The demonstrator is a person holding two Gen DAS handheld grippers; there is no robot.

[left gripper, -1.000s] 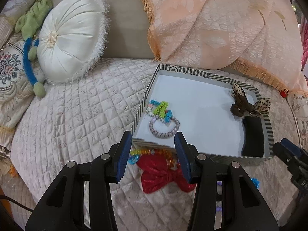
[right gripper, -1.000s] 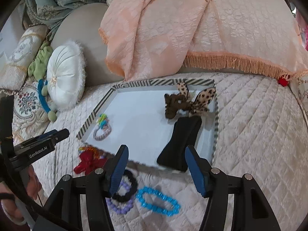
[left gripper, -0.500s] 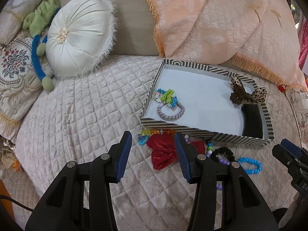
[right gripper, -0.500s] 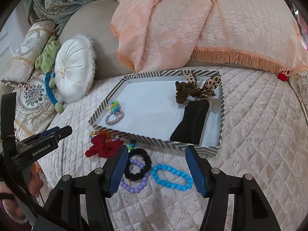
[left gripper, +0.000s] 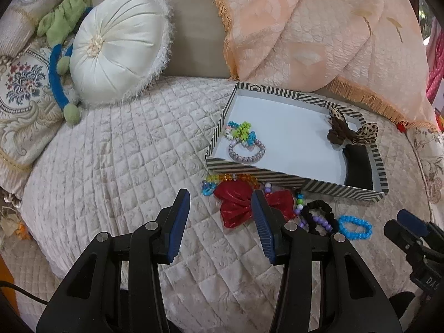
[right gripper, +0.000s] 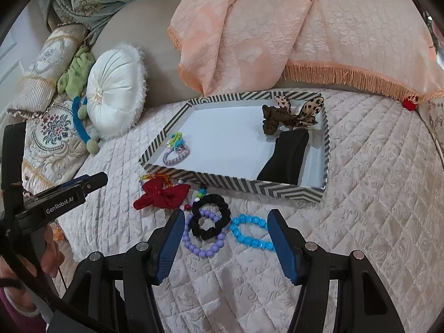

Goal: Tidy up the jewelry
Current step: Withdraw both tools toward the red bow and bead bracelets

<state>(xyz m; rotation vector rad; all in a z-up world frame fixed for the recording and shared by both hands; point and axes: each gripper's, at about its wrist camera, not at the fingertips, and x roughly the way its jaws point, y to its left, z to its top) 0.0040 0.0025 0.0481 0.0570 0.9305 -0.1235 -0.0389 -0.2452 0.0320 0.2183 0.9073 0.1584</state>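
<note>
A striped tray [left gripper: 277, 176] [right gripper: 236, 184] on the quilted bed holds a lilac bracelet [left gripper: 246, 151] [right gripper: 176, 155], coloured beads [left gripper: 241, 133], a leopard bow [left gripper: 350, 132] [right gripper: 291, 113] and a black piece [left gripper: 358, 166] [right gripper: 285, 158]. In front of it lie a red bow [left gripper: 238, 202] [right gripper: 161, 193], a black scrunchie [right gripper: 211, 216], a purple bead bracelet [right gripper: 204, 247] and a blue bead bracelet [right gripper: 249, 234] [left gripper: 355, 226]. My left gripper [left gripper: 220, 219] is open and empty, just short of the red bow. My right gripper [right gripper: 226, 242] is open and empty above the scrunchie and bracelets.
A round white cushion [left gripper: 116, 55] and a green and blue soft toy [left gripper: 63, 55] lie at the back left. A peach fringed blanket [left gripper: 319, 33] hangs behind the tray. An embroidered pillow [left gripper: 19, 105] is at the left.
Both grippers have pulled back from the tray toward me. The loose items in front of the tray have come into fuller view. Both stay open.
</note>
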